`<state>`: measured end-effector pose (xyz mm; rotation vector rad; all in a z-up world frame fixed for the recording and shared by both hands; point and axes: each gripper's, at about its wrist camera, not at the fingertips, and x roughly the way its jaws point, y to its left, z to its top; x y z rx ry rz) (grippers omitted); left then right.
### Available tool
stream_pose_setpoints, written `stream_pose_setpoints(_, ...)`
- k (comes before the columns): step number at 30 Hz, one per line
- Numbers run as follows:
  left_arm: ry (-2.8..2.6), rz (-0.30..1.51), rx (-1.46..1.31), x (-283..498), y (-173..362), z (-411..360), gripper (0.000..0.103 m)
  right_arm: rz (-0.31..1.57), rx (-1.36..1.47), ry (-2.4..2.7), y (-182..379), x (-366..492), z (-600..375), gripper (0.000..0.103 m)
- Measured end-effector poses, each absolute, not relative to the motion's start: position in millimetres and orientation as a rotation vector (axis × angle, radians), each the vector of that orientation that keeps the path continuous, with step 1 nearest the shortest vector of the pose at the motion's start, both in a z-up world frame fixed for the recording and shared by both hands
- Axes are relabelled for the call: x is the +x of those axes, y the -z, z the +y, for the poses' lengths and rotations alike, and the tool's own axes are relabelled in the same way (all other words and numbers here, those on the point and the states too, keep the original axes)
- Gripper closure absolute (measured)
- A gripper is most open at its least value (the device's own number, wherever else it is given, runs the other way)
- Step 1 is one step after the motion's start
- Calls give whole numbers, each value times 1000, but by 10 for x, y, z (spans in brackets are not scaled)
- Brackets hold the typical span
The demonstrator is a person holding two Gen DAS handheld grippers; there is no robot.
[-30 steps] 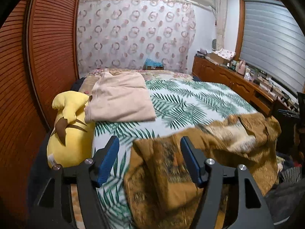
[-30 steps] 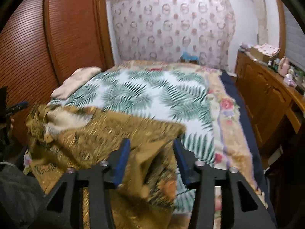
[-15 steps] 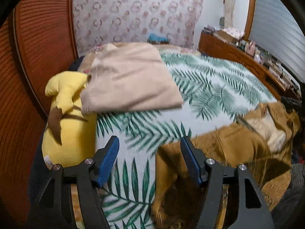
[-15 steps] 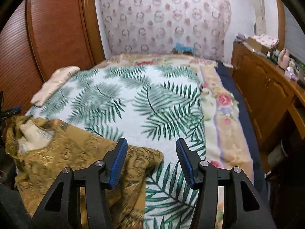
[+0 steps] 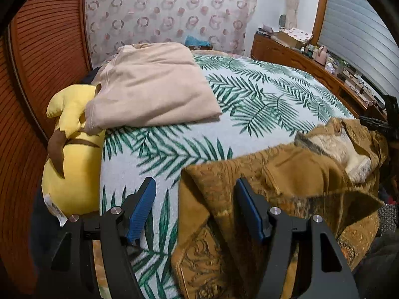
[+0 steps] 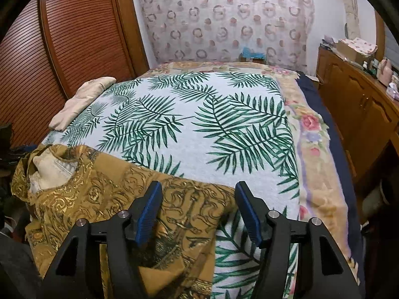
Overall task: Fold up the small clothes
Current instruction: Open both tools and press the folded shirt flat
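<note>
Left gripper wide open, holding nothing, over the shirt's left edge. Right gripper wide open, empty, over its right edge. Gold shirt lies crumpled at 6 o'clock on the bed; folded beige top at 11 o'clock, touching a yellow plush.

One gold patterned garment, one folded beige garment, one yellow plush toy, one leaf-print blanket.
</note>
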<state>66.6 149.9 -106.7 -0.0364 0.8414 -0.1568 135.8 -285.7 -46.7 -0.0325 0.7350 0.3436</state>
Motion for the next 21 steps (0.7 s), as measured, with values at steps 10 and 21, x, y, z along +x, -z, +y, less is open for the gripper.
stream_pose_setpoints(10, 197, 849, -67, 771, 1067, 1506, 50, 759, -65, -334, 547, 1454, -2770, 38)
stream_pose_setpoints(21, 200, 869, -75, 760, 1163, 1502, 53, 799, -91, -298, 629, 1473, -2817, 38)
